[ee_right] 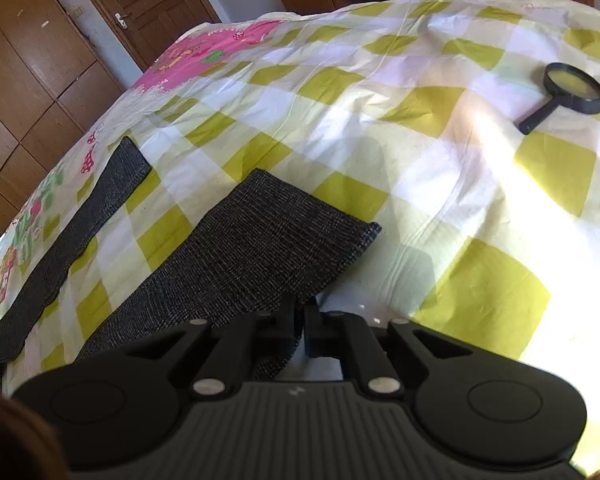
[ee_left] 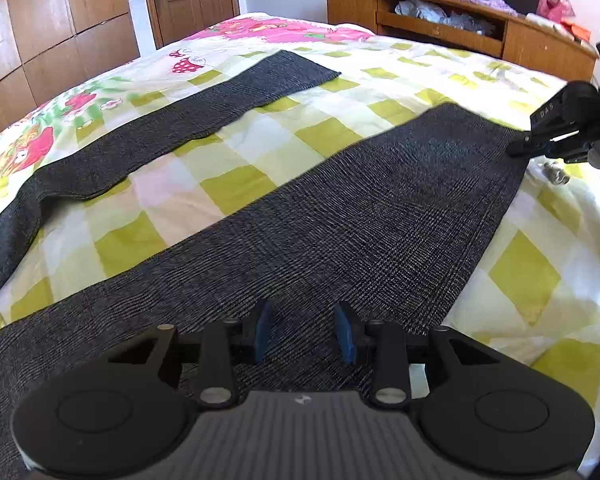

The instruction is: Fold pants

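Bed (ee_left: 340, 92) with yellow-green and white checked quilt, pink cartoon print at far end, fills both views. Dark grey woven pants (ee_left: 340, 216) lie flat on quilt, legs spread apart in V. Left hand-held gripper (ee_left: 303, 334) hovers over near leg, blue pads apart, nothing between them. Right hand-held gripper (ee_right: 300, 322) at side edge of same leg near its hem, jaws nearly together, apparently pinching fabric edge. Black-rimmed round magnifying glass (ee_right: 564, 94) lies on quilt, well apart from pants.

Dark grey pants (ee_left: 340, 208), flat, legs spread on bed
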Action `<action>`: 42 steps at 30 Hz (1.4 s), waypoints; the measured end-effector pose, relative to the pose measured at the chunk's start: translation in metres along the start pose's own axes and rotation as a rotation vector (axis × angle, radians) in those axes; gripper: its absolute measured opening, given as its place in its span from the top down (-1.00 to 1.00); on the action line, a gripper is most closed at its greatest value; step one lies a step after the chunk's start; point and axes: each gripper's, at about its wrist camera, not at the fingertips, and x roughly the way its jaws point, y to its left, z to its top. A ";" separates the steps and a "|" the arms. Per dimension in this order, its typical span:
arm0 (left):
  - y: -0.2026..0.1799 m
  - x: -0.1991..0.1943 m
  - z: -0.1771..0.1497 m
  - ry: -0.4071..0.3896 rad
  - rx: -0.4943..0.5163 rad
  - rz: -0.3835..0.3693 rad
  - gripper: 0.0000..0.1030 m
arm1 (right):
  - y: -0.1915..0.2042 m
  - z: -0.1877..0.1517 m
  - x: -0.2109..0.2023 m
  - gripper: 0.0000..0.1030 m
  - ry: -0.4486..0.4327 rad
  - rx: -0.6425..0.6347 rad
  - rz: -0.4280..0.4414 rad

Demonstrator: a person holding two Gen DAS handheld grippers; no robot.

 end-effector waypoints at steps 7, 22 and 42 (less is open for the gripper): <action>0.091 -0.061 -0.023 -0.066 -0.087 0.154 0.04 | 0.052 -0.007 -0.056 0.75 -0.114 -0.278 -0.020; 0.374 -0.107 -0.086 0.000 -0.314 0.506 -0.03 | 0.459 -0.105 0.063 0.71 0.061 -1.229 0.526; 0.505 -0.074 -0.079 0.184 -0.340 0.204 -0.31 | 0.602 -0.155 0.194 0.03 0.385 -1.833 0.444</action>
